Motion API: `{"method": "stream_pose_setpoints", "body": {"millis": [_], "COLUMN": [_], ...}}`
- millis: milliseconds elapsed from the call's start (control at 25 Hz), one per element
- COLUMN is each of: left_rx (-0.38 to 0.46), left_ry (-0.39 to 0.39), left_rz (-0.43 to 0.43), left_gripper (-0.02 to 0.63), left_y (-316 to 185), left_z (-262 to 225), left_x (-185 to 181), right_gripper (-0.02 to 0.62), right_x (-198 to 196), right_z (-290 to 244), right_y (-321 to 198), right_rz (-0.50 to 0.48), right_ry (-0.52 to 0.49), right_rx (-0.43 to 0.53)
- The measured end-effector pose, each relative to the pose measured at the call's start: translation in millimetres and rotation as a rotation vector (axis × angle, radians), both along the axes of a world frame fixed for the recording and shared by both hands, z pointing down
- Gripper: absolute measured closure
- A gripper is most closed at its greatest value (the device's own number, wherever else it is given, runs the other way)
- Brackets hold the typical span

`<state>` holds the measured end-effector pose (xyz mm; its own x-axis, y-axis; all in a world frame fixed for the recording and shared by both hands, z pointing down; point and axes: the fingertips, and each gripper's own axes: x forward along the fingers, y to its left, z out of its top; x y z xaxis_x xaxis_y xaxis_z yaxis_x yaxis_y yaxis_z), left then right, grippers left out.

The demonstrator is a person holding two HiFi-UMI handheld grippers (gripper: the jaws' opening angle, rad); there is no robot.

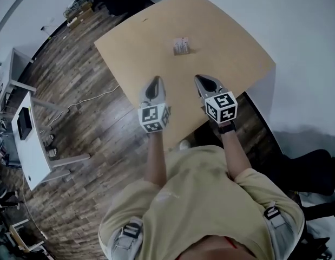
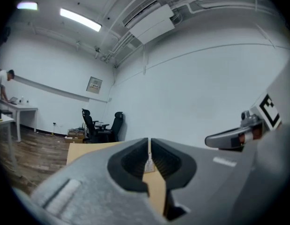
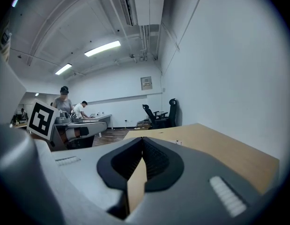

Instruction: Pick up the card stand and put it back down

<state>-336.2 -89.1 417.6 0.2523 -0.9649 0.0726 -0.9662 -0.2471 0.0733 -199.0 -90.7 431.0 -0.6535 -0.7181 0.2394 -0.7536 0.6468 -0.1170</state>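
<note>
Left claw (image 1: 155, 82) and right claw (image 1: 200, 80) — both closed, empty — hover short of the card stand (image 1: 181, 46): approach step; next, open one.

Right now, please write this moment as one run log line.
stage: before grasp | left gripper: shut, empty | right gripper: shut, empty | card stand: on table, beyond both grippers, untouched
</note>
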Motion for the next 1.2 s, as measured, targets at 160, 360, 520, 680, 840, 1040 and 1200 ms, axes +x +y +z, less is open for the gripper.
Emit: {"method": "stream_pose_setpoints", "body": {"millis": [160, 360, 520, 680, 840, 1040, 1200], "left_rx": [-0.040, -0.105, -0.167, -0.224, -0.263, -0.269, -0.256], "left_ry": [0.021, 0.020, -0.003, -0.017, -0.049, -0.072, -0.086], "left_rz": [-0.008, 0.019, 0.059, 0.087, 0.140, 0.217, 0.330], "left_gripper": [0.601, 0.557, 0.493, 0.394, 0.303, 0.295, 0.295], "left_y": [-32.9, -75.2, -110.1, -146.3, -175.4, -220.5, -252.4], "left_z": [26.8, 64.2, 93.8, 121.7, 145.3, 165.3, 172.8], "left_x": [-8.9, -10.7, -10.2, -11.0, -13.7, -10.8, -6.6], "right_gripper": [0.589, 0.589, 0.589, 0.589, 0.589, 0.589, 0.589], "right_x": [3.0, 11.0, 12.0, 15.0, 12.5, 10.5, 1.0], "right_z": [30.4, 69.2, 92.4, 114.7, 132.9, 150.4, 155.4], "right_y": [-37.2, -81.2, -113.3, -146.9, -172.0, -203.8, -211.7], "right_rz": [0.011, 0.027, 0.018, 0.018, 0.016, -0.014, -0.057], "right_ry": [-0.032, -0.042, -0.043, -0.042, -0.049, -0.056, -0.091], "right_rx": [-0.053, -0.132, -0.185, -0.233, -0.279, -0.314, -0.347]}}
